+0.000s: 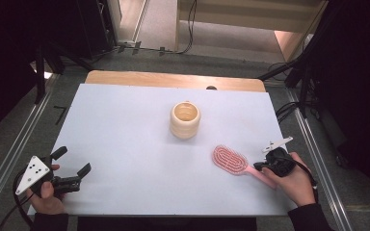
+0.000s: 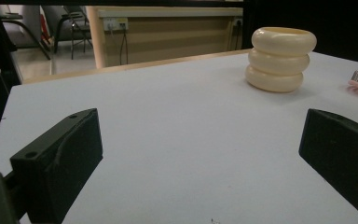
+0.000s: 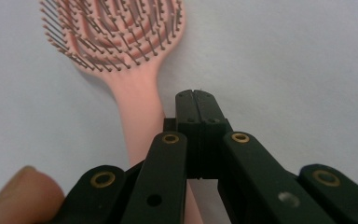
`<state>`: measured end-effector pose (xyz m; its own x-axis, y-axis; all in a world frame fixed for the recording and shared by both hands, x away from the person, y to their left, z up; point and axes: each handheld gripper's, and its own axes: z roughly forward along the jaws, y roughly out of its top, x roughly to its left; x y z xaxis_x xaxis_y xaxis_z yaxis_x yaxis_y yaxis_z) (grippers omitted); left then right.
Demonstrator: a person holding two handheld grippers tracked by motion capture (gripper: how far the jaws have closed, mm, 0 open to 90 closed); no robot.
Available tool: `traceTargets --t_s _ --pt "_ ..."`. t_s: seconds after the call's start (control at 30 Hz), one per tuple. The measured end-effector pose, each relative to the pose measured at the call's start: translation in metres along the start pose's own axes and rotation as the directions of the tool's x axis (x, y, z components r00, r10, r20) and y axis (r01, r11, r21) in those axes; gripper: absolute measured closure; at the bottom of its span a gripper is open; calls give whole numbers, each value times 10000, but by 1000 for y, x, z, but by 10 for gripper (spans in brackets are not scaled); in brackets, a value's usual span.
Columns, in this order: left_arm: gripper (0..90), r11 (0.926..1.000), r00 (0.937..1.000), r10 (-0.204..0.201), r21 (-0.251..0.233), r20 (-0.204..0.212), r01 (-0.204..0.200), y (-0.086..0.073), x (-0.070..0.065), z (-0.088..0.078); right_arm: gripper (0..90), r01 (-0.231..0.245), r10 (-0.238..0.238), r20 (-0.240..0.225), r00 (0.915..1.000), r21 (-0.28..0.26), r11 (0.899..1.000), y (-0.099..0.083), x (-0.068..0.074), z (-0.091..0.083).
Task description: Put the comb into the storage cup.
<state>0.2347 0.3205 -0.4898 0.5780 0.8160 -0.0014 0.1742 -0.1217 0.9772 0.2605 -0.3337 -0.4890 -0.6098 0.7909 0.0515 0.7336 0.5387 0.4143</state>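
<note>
In the high view, the left tongs sit nearest, at the worktop's near left corner, jaws spread with nothing between them. The right tongs rest over the handle of a pink hairbrush near the right edge. A cream ribbed mug stands mid-worktop.

In the left gripper view, both jaws stand wide apart over bare worktop; the mug is ahead on the right.

In the right gripper view, the tongs are pressed together just beside the hairbrush handle, seemingly not pinching it.
</note>
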Motion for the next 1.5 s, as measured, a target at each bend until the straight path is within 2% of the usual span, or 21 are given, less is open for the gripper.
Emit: traceTargets --t_s 0.33,0.43,0.57,0.73,0.9,1.03,1.07,1.1,1.17,1.23,1.3,1.5 --pt "2 10000 10000 -7 -6 10 7 0 0 0 878 297 -296 -52 9995 129 9995 -1 17 -2" --pt "2 10000 10000 -9 -4 12 9 0 0 0 878 250 -247 -197 9995 160 9996 -2 21 -2" --pt "2 10000 10000 9 13 3 -9 0 0 0 877 468 -460 -315 9984 246 9986 -2 26 -2" --pt "2 10000 10000 3 0 30 -3 0 0 0 871 330 -324 -375 9988 149 9993 -2 26 -2" --pt "2 10000 10000 -5 -13 31 5 0 0 0 806 60 -64 -208 9998 -178 9998 -4 20 -12" --pt "2 10000 10000 8 8 27 -8 0 0 0 656 -238 229 -367 9991 -261 9994 -3 21 -21" --pt "2 10000 10000 11 10 34 -11 0 0 0 656 -238 229 -367 9991 -261 9994 -3 21 -21" --pt "2 10000 10000 15 17 32 -16 0 0 0 613 -330 320 -464 9984 -214 9992 -3 22 -22" --pt "2 10000 10000 12 13 28 -13 0 0 0 536 -442 437 -316 9985 -131 9989 -1 26 -22" --pt "2 10000 10000 8 13 27 -8 0 0 0 531 -419 416 -302 9987 -103 9991 0 28 -21" --pt "2 10000 10000 8 8 39 -8 0 0 0 523 -341 347 -493 9982 125 9993 3 33 -19" --pt "2 10000 10000 -6 -11 43 6 0 0 0 565 -306 351 -642 9973 690 9971 6 37 -12"
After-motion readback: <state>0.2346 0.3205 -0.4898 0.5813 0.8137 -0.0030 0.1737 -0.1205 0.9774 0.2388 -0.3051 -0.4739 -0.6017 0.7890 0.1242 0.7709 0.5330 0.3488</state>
